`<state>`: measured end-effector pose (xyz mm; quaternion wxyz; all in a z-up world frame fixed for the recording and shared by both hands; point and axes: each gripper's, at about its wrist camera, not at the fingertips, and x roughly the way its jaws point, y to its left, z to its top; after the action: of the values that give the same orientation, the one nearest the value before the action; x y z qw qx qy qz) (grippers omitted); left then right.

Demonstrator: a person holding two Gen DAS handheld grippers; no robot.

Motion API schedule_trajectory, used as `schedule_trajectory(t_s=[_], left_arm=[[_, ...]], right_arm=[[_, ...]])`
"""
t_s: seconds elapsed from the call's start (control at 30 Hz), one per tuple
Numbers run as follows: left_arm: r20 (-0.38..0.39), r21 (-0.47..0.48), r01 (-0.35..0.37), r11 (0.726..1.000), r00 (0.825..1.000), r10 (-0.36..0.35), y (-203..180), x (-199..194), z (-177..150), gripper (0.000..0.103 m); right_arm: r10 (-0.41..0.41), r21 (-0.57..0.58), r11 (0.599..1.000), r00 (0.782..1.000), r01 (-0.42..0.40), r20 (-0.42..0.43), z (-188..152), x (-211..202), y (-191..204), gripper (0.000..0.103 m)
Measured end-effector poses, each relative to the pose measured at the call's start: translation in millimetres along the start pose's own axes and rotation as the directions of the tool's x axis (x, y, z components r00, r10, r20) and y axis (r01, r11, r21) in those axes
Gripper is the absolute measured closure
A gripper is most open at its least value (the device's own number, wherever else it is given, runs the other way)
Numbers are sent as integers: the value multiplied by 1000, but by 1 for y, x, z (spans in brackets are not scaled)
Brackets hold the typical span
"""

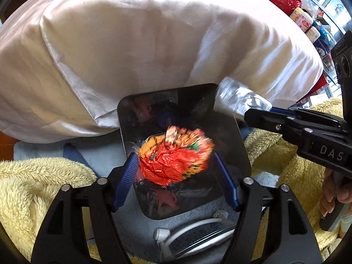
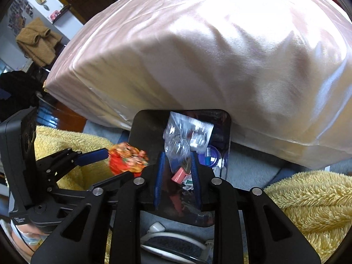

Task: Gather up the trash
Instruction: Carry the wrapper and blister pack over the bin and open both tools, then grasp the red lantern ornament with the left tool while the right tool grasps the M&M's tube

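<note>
Blue ribbed fingers (image 1: 129,171) of the left gripper (image 1: 176,173) stand spread around a crumpled red-and-orange wrapper (image 1: 173,154), which sits blurred between them over the dark, mirror-sided trash bin (image 1: 239,154); the left pad seems to brush it, the right pad stands clear, so the jaws look released rather than pinching. At three o'clock in the left wrist view, the right gripper (image 1: 257,115) reaches in from the side with silvery clear plastic at its tip. Its own camera shows a clear plastic bag (image 2: 187,140) rising between its narrowly parted jaws above the bin's mouth; whether the pads press on the film cannot be told for certain, though it appears lightly held or slipping. Inside the bin lie earlier scraps, a blue lid and a pink piece among them.

Outward from there, a pale satin pillow (image 1: 143,50) bulges at twelve o'clock, yellow fleece blankets (image 1: 33,187) lie at three and nine, and a white cable (image 1: 187,231) coils at six.

Judging from here, both pieces seem about to drop. The wrapper hangs near the bin's left edge and could land on the fleece; the light bag could cling to a ribbed pad or drift onto the pillow.
</note>
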<state>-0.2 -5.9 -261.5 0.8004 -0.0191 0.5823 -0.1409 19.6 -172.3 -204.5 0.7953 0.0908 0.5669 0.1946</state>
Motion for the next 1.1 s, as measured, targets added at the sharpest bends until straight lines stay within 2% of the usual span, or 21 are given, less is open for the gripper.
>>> schedule_trajectory(t_s=[0.07, 0.2, 0.27, 0.43, 0.7, 0.93, 1.1], left_arm=[[1, -1, 0, 1000, 1000, 0, 0, -1, 0, 28], [4, -6, 0, 1000, 1000, 0, 0, -3, 0, 21], [5, -8, 4, 1000, 1000, -4, 1, -4, 1, 19], [22, -10, 13, 1000, 1000, -13, 2, -12, 5, 13], [42, -23, 34, 999, 999, -33, 5, -25, 14, 11], [92, -6, 13, 1000, 996, -12, 8, -44, 34, 11], [133, -4, -4, 1000, 991, 4, 13, -59, 58, 11]], right_arm=[[-9, 20, 1000, 1000, 8, 17, 0, -2, -4, 46], [-15, 56, 998, 999, 12, 43, -1, -9, -13, 40], [-22, 69, 997, 999, 18, 50, -1, -11, -15, 27], [-20, 75, 997, 998, 16, 56, 1, -14, -14, 21], [-11, 90, 996, 996, 3, 83, 11, -27, -13, 21], [-28, 82, 997, 989, 16, 145, 35, -53, -16, 21], [-58, 68, 997, 980, 45, 190, 60, -69, -18, 17]])
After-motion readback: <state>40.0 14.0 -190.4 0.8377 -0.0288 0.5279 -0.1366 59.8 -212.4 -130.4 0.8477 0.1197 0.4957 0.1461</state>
